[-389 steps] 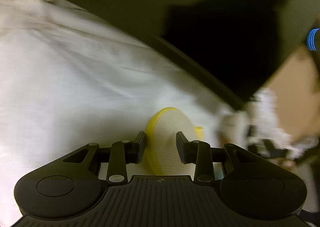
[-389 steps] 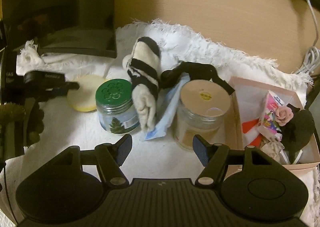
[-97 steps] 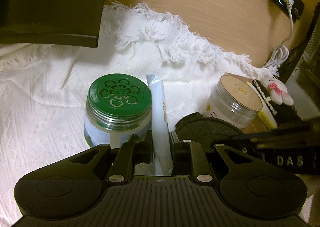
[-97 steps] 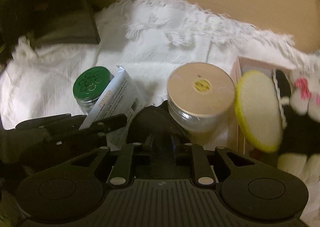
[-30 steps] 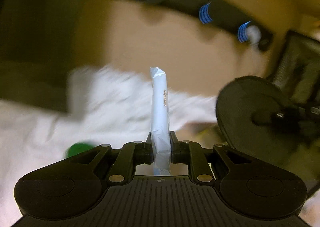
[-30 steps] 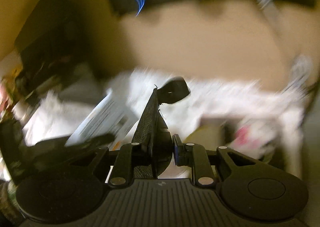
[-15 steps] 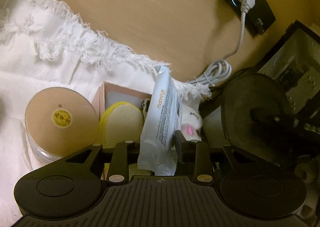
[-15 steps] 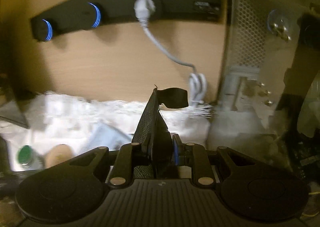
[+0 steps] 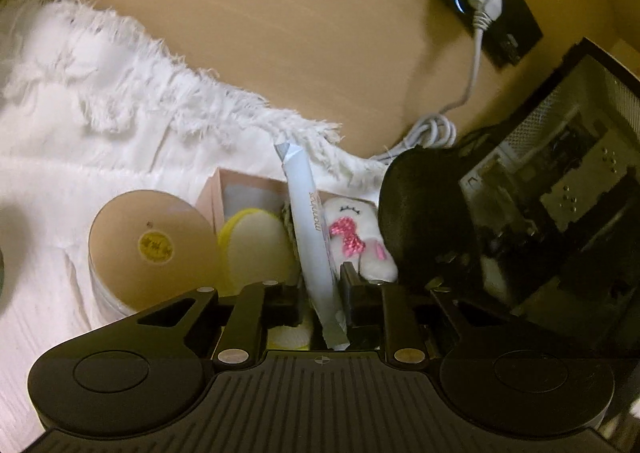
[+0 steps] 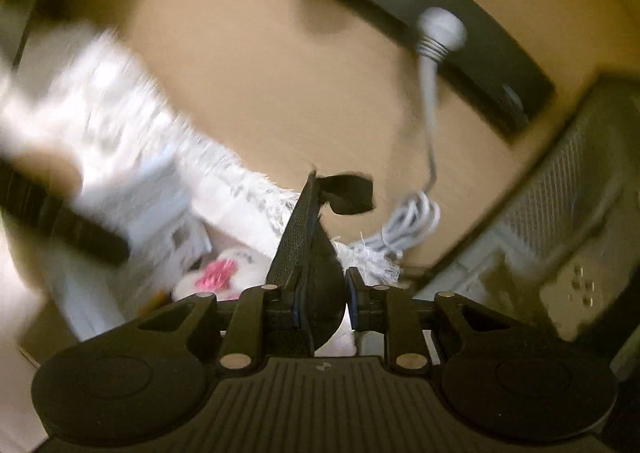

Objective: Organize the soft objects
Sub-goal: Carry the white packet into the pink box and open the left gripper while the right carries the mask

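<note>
My left gripper (image 9: 322, 295) stands open over the pink box (image 9: 218, 193), with the pale blue tissue pack (image 9: 310, 229) upright between its loose jaws. The box holds a yellow-rimmed sponge pad (image 9: 256, 249) and a white plush with a pink bow (image 9: 356, 241). My right gripper (image 10: 320, 307) is shut on a black mesh eye mask (image 10: 306, 237) and holds it above the box's right end; the mask also shows in the left wrist view (image 9: 424, 221). The plush (image 10: 224, 269) shows blurred below it.
A clear jar with a tan lid (image 9: 152, 241) stands left of the box on the white fringed cloth (image 9: 100, 113). A coiled white cable (image 9: 428, 133) and a plug in a black power strip (image 9: 486, 1) lie behind. A black mesh case (image 9: 568, 173) stands at the right.
My left jaws have parted a little and the tissue pack has sunk lower into the box. My right gripper has swung down and left with the mask, toward the box.
</note>
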### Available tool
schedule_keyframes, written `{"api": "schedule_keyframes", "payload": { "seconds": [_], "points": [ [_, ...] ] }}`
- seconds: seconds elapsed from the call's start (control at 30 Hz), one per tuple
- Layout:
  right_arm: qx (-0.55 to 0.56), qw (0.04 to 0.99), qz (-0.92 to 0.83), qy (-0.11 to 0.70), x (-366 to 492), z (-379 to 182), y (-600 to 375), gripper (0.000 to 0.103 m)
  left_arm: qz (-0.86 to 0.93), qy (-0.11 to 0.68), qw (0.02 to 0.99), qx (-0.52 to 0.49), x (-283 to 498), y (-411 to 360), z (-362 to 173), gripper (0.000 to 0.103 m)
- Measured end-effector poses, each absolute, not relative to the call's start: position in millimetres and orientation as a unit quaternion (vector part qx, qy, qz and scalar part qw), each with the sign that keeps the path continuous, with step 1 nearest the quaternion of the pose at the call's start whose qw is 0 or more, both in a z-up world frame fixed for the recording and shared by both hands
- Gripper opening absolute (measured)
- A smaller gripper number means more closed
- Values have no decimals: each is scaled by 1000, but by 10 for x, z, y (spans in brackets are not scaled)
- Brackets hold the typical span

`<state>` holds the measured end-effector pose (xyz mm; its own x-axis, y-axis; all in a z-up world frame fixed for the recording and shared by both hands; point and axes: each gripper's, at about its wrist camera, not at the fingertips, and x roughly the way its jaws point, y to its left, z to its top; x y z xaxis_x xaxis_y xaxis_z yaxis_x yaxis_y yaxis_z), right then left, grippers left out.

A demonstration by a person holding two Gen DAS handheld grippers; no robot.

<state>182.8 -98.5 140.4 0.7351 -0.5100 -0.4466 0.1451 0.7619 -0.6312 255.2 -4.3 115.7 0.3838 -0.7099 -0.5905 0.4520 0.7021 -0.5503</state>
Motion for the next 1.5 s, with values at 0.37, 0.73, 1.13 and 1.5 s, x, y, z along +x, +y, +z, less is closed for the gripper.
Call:
{"api": "schedule_keyframes", "payload": {
  "seconds": [0.37, 0.73, 1.13, 1.5],
  "points": [
    [-318, 872, -103, 356, 1547, 1204, -792, 45, -380, 430, 802, -165, 2615, -134, 1118, 19],
    [158, 934, -63, 313, 946, 2050, -1841, 69, -369, 441, 785, -233, 2646, -89, 1051, 21],
    [101, 931, -108, 333, 947, 1637, -1541, 63, -368, 430, 803, -188, 2465, 17, 1058, 19],
    [44, 903, -256, 343, 224, 1104, -1175, 75, -392, 449, 775, -211, 2565, -219, 962, 42]
  ]
}}
